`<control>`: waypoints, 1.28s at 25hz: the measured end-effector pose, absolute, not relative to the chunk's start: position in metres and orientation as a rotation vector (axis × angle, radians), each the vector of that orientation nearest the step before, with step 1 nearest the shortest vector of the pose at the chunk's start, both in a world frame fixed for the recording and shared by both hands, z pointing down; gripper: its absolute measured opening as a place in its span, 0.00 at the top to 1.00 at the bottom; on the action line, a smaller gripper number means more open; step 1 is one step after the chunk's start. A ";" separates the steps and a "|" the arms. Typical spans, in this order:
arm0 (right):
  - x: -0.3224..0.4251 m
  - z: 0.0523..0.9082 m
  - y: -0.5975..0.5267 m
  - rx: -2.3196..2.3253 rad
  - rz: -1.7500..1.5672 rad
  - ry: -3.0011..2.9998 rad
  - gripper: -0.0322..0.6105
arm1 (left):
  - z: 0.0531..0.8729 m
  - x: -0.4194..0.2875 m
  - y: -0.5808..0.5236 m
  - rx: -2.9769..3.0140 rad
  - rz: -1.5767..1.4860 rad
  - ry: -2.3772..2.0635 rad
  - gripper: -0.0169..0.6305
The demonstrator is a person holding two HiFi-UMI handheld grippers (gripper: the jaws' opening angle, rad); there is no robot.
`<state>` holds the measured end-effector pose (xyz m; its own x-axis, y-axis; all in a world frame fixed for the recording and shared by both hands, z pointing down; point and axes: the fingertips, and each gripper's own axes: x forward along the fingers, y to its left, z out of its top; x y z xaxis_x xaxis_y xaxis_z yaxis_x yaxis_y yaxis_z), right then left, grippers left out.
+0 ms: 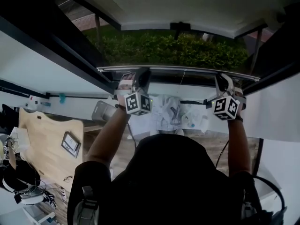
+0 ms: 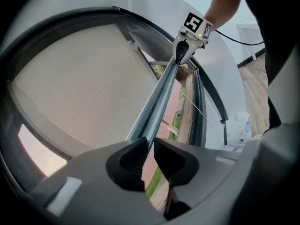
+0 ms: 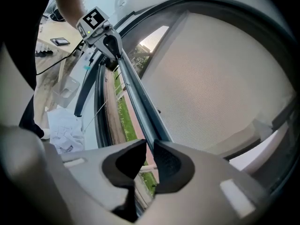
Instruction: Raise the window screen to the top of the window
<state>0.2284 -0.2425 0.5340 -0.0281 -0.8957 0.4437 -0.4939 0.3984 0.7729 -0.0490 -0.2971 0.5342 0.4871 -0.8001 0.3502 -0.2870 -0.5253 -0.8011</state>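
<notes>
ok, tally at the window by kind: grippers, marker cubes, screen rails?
screen rail: 1
hand-held grippers: 2, left hand-held gripper and right hand-held gripper, both clamped on the screen rail
marker cubes: 2
total: 5

head: overhead, looking down | tool views: close along screen rail (image 2: 157, 104) (shared, opposite ends)

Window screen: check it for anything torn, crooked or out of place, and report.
Nothing stands out. The grey metal bottom bar of the screen runs about even between the left tongs and the right tongs, both clamped on it, and the pale woven mesh shows no tear or sag.
</notes>
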 end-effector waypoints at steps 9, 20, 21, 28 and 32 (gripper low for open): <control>0.230 0.493 -0.245 1.244 -0.562 -1.657 0.87 | 0.492 -0.047 -0.302 -2.021 -0.938 0.894 0.90; 0.233 0.473 -0.245 1.244 -0.562 -1.668 0.87 | 0.473 -0.046 -0.302 -2.014 -0.940 0.853 0.90; 0.233 0.471 -0.245 1.246 -0.561 -1.671 0.87 | 0.472 -0.046 -0.302 -2.009 -0.943 0.838 0.90; 0.233 0.444 -0.246 1.286 -0.606 -1.667 0.87 | 0.446 -0.046 -0.303 -1.978 -0.920 0.853 0.90; 0.232 0.428 -0.245 1.292 -0.650 -1.648 0.87 | 0.429 -0.046 -0.302 -1.969 -0.902 0.867 0.90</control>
